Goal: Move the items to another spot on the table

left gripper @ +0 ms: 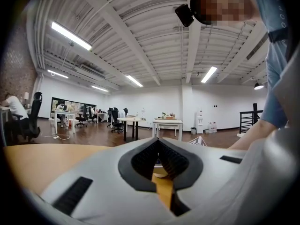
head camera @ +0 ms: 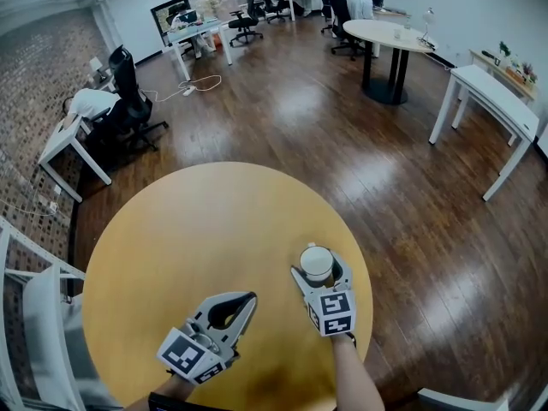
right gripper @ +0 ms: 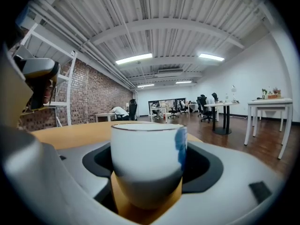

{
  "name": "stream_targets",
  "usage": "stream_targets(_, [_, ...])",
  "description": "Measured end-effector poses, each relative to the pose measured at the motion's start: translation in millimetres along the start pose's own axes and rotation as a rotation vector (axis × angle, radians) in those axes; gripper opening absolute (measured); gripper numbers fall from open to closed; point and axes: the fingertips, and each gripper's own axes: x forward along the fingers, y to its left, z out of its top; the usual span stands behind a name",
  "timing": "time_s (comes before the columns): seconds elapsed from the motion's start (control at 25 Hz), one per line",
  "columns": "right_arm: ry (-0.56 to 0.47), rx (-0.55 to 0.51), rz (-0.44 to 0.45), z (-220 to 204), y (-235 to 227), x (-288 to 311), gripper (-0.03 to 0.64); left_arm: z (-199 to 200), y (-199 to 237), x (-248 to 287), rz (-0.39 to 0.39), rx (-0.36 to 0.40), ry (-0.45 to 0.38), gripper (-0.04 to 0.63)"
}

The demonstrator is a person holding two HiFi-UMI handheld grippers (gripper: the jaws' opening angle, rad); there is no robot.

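My right gripper (head camera: 318, 272) has its fingers pinching the white cup (head camera: 316, 261), seemingly not yet lifted off the tabletop (head camera: 197, 229). My left gripper (head camera: 250, 298) is empty, fingers pressed together.

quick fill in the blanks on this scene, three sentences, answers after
1. The right gripper has its jaws closed on a ____ cup.
2. The left gripper is shut and holds ____.
3. Both grippers are over a table whose top is ____ in shape.

Missing words: white; nothing; round
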Motion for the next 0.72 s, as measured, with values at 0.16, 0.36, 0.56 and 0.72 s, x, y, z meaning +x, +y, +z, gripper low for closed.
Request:
stream_targets(0.16, [0.022, 0.008, -0.007, -5.6, -0.1, -7.1, 0.399, -1.1, -7.0, 3.1, -0.010, -0.003, -0.003, 0.011])
stream_targets(0.36, [0.045, 0.011, 0.010, -9.0, 5.4, -11.0, 0.415, -2.2, -10.3, 1.0, -0.019, -0.013, 0.001, 0.011])
stream_targets(0.56, [0.037, 0.024, -0.009, -9.1, 1.2, -19.0, 0.422, 1.1, -15.0, 1.6, -0.024, -0.011, 0.001, 0.011])
stream_targets(0.72, [0.040, 0.027, -0.018, -10.5, 3.5, -22.9, 0.422, 1.4, -16.4, -1.4, -0.026, -0.010, 0.004, 0.011])
